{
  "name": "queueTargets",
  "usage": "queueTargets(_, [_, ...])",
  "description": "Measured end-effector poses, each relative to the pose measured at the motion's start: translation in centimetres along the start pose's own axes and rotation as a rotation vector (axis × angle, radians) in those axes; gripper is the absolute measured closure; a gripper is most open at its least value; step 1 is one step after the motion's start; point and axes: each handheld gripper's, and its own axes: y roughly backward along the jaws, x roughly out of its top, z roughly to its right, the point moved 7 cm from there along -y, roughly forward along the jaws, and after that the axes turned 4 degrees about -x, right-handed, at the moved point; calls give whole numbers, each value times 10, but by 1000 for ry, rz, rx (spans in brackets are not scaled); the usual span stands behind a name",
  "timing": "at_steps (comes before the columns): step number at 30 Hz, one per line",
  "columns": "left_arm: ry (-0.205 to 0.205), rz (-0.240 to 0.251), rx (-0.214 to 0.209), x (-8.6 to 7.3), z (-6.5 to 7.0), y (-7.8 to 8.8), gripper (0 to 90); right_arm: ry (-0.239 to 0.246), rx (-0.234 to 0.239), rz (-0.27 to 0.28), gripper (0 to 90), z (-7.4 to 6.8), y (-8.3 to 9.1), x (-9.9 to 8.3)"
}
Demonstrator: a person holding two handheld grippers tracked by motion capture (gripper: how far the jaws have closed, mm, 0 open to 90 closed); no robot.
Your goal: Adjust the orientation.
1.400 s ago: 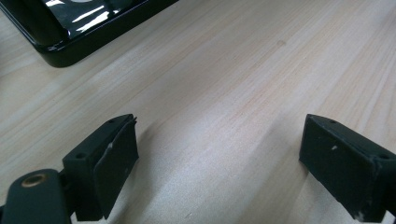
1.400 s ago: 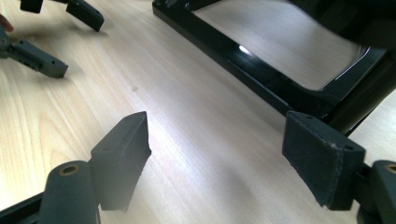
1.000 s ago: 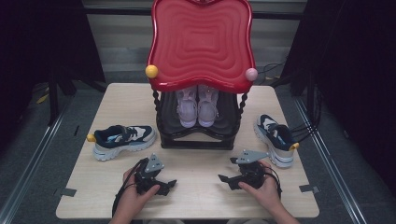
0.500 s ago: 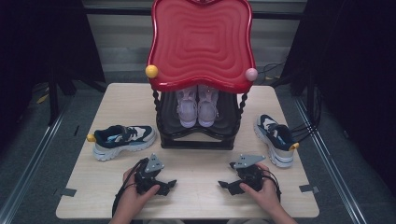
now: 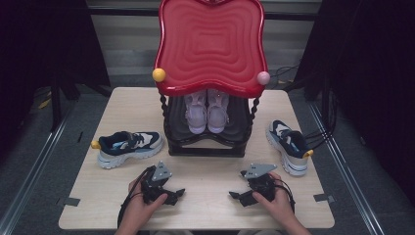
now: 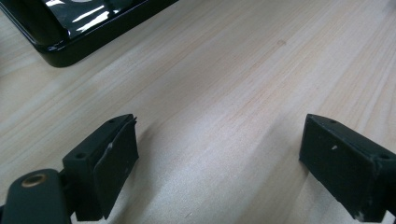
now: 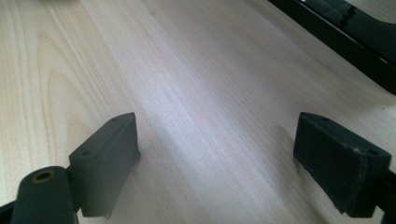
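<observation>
High view: left gripper (image 5: 177, 194) and right gripper (image 5: 236, 196) rest on the table (image 5: 210, 215), jaws wide, empty; the right's have just been opening. Judged step: pre-reach. Next, each should reach for its nearest navy sneaker (image 5: 128, 147), (image 5: 288, 146).

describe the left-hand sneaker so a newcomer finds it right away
Start at the red-topped black shoe rack mid-table. On the wooden table left of its base lies a navy-and-white sneaker on its sole, yellow tab outward. Its twin sits right; the pale pair stands inside the rack.

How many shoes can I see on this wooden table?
4. A navy-and-white sneaker lies left of the black rack, another navy-and-white sneaker lies to its right, and two pale pink sneakers sit side by side inside it. More may hide under the red top.
</observation>
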Motion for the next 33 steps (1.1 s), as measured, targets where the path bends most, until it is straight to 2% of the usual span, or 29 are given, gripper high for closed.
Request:
queueTargets(10, [5, 0, -6, 0, 0, 0, 108, 0, 2, -1, 131, 0, 0, 0])
queueTargets(15, [7, -72, -1, -1, -3, 8, 177, 0, 2, -1, 131, 0, 0, 0])
queueTargets(22, [13, -196, -49, -3, -13, 27, 226, 0, 3, -1, 130, 0, 0, 0])
queueTargets(24, [-18, -238, -50, -2, -17, 33, 225, 0, 3, -1, 130, 0, 0, 0])
queueTargets(26, [-29, -264, -42, 0, -22, 39, 226, 1, 4, -1, 129, 0, 0, 0])
queueTargets(28, [-20, -284, -52, 2, -25, 44, 229, 0, 4, -2, 129, 0, 0, 0])
queueTargets(29, [-32, -295, -44, 3, -28, 47, 229, 0, 4, -2, 129, 0, 0, 0])
queueTargets(33, [-30, -327, -27, 6, -37, 55, 229, 1, 5, -2, 129, 0, 0, 0])
